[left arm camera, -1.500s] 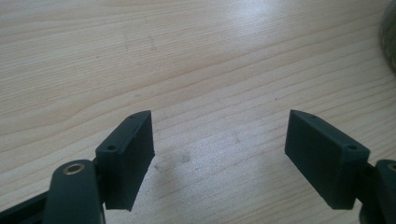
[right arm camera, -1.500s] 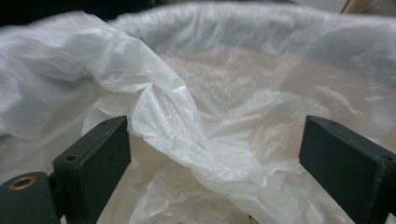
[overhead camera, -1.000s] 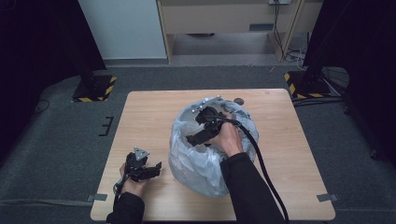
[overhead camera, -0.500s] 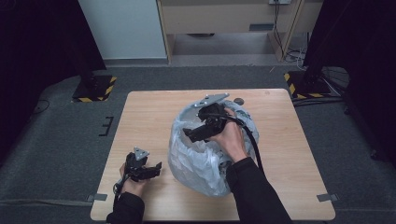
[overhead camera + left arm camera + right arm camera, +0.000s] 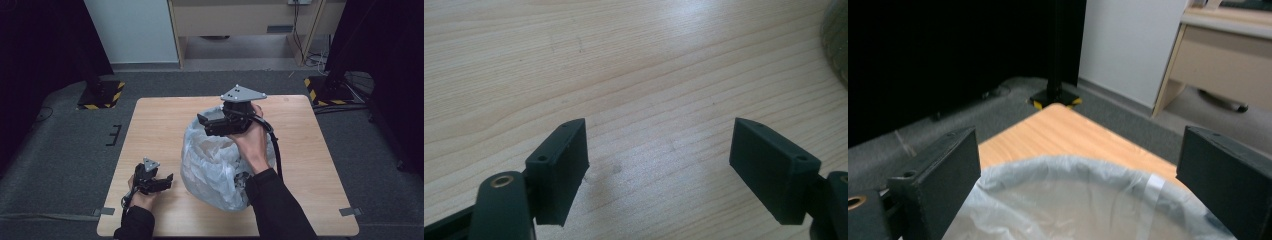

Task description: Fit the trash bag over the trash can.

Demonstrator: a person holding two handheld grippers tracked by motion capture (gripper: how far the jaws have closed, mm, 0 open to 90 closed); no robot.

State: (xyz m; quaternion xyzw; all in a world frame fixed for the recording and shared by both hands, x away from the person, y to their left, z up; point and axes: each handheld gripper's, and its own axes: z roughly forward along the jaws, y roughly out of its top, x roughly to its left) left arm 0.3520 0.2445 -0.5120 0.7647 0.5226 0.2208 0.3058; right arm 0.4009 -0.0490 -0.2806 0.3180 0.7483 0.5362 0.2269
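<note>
One wooden counter (image 5: 150, 130), one crumpled translucent plastic bag (image 5: 210, 165) at its middle, contents unclear, right gripper (image 5: 202, 125) raised above the bag's rim, jaws wide apart, empty, left gripper (image 5: 167, 181) low near the counter's front, jaws spread, empty

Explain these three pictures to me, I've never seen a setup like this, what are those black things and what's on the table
A person sits at a wooden table holding a hand-operated gripper in each hand, a black tool with two jaws. The wide picture comes from a fixed camera above, looking down. The other two come from small cameras riding on the grippers, looking out between their jaws.

The left gripper sits low near the table's front edge; its jaws stand apart over bare wood, holding nothing. The right gripper is raised above a clear plastic bag that seems to line a round container; its jaws are apart too, with the bag's rim just below them. Neither holds anything.
</note>
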